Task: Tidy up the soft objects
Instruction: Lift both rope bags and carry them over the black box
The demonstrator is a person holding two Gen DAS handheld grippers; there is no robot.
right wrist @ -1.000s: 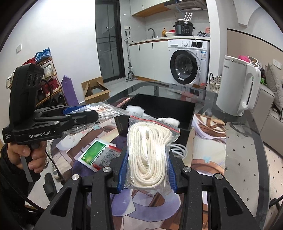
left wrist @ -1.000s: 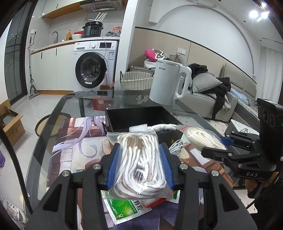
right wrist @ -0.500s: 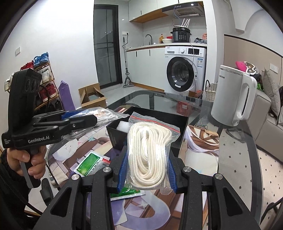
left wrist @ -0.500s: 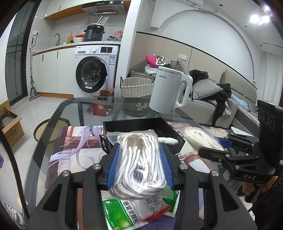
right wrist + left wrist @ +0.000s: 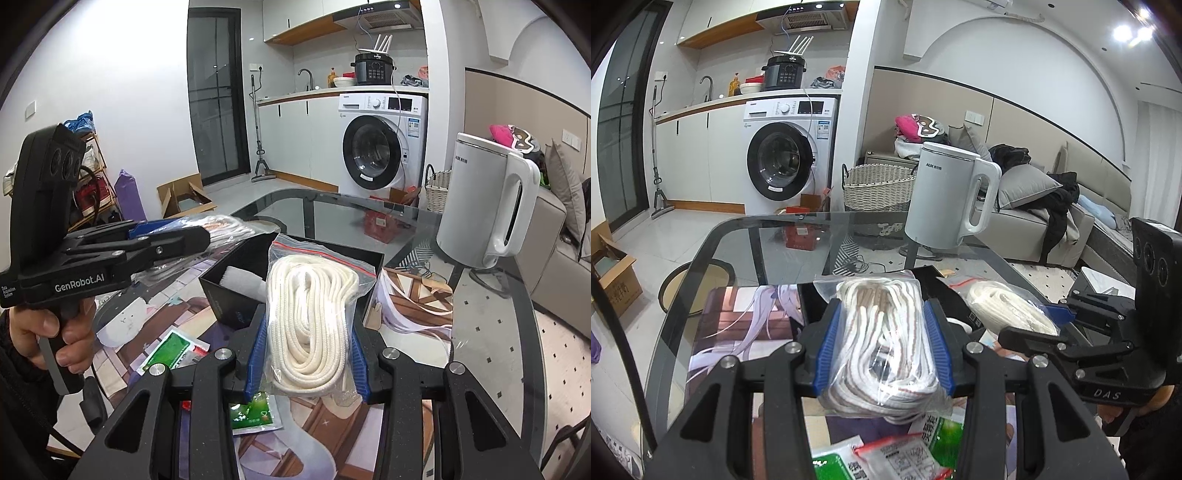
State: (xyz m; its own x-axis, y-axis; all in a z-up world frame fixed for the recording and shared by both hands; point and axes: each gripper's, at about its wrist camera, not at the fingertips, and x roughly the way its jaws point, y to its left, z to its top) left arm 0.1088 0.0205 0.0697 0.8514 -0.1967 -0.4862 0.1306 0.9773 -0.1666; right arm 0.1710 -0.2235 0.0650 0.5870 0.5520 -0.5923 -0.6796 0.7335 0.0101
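Observation:
My left gripper (image 5: 884, 350) is shut on a clear bag of white and brown rope (image 5: 882, 343), held above the glass table. My right gripper (image 5: 308, 332) is shut on a zip bag of cream rope (image 5: 314, 317). Just beyond both bags stands an open black box (image 5: 229, 295) with a white soft roll (image 5: 243, 282) inside. In the right wrist view the left gripper (image 5: 218, 236) shows from the side with its bag (image 5: 229, 227) near the box's left rim. In the left wrist view the right gripper (image 5: 1060, 321) and its bag (image 5: 1004, 306) sit to the right.
A white electric kettle (image 5: 951, 199) stands on the far right of the glass table (image 5: 757, 243). Green and white sachets (image 5: 170, 350) lie on the printed mat (image 5: 746, 325) below the grippers. A person's hand (image 5: 44, 332) holds the left gripper's handle.
Both grippers have carried their rope bags forward toward the black box and slightly up. The box now sits closer beneath the bags, and the sachets have slid lower in both views.

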